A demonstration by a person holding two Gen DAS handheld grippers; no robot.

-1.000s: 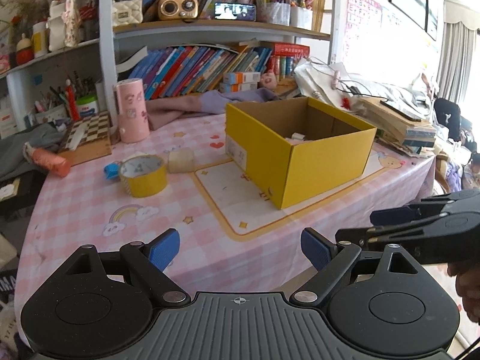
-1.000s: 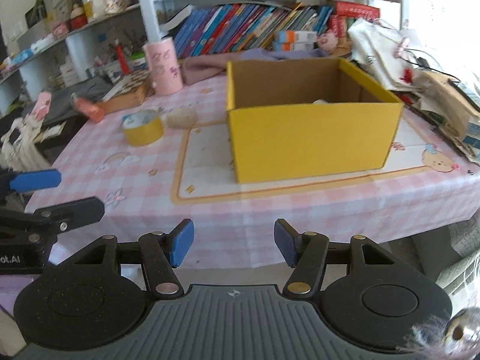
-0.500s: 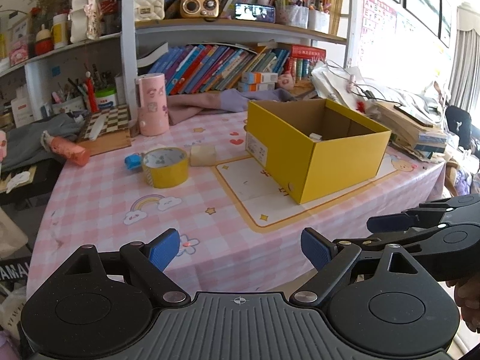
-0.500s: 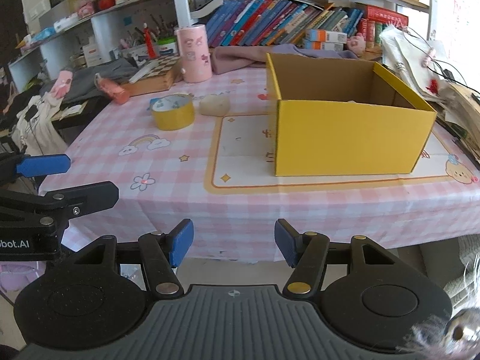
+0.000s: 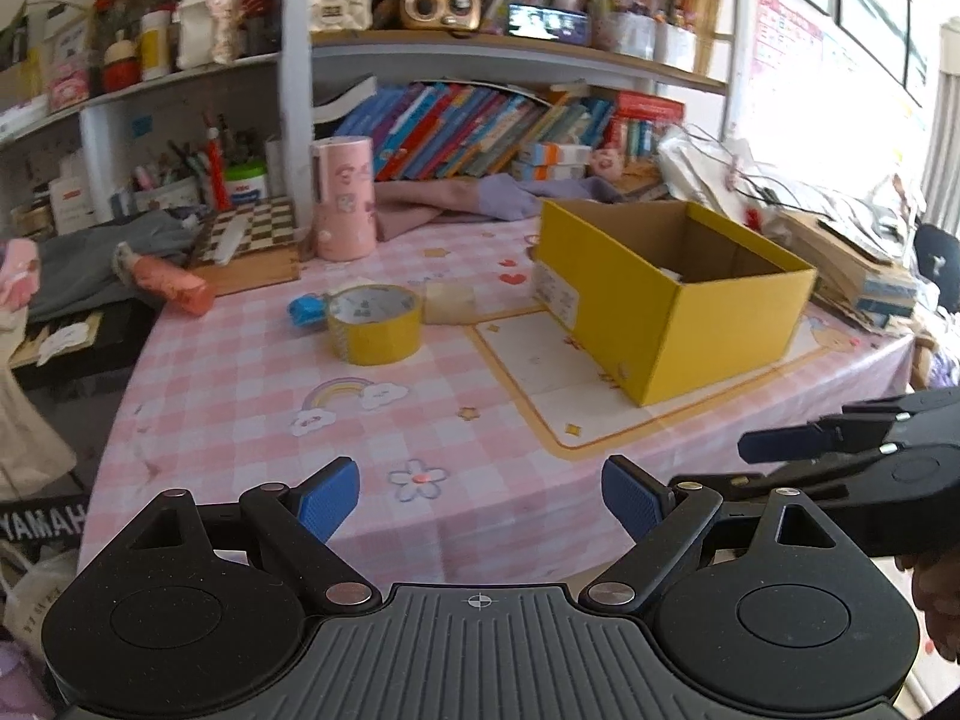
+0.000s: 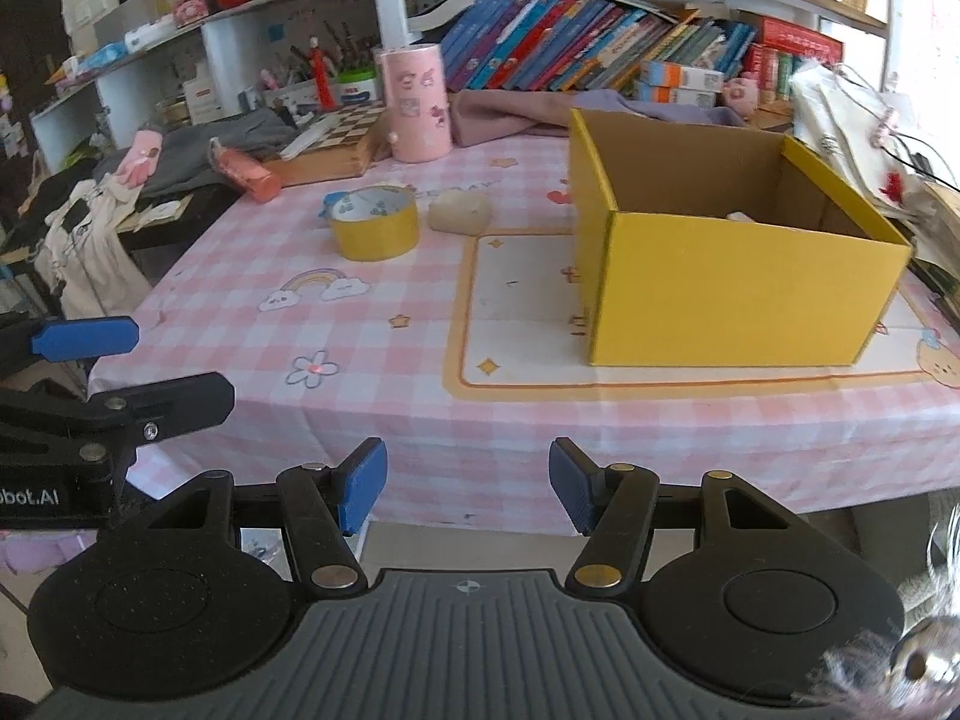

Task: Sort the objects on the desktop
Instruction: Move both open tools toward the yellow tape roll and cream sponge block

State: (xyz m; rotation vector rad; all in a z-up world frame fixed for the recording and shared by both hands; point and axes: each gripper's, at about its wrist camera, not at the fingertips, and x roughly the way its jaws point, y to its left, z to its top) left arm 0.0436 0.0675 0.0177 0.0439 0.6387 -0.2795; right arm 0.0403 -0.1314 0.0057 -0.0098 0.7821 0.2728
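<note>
Right wrist view: yellow box [image 6: 738, 294], centre right, holds one pale item; tape roll [image 6: 375, 231] and pale lump [image 6: 460, 211] remain on tabletop [image 6: 360, 348]. Left tool [image 5: 480, 495] and right tool [image 6: 468, 483]: jaws apart, empty; sorting judged barely begun.

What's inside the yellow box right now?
The yellow box is open on top. Only a small white thing shows over the near wall, against the brown inside. That wall hides the rest of the floor, so anything else in there cannot be seen.
</note>
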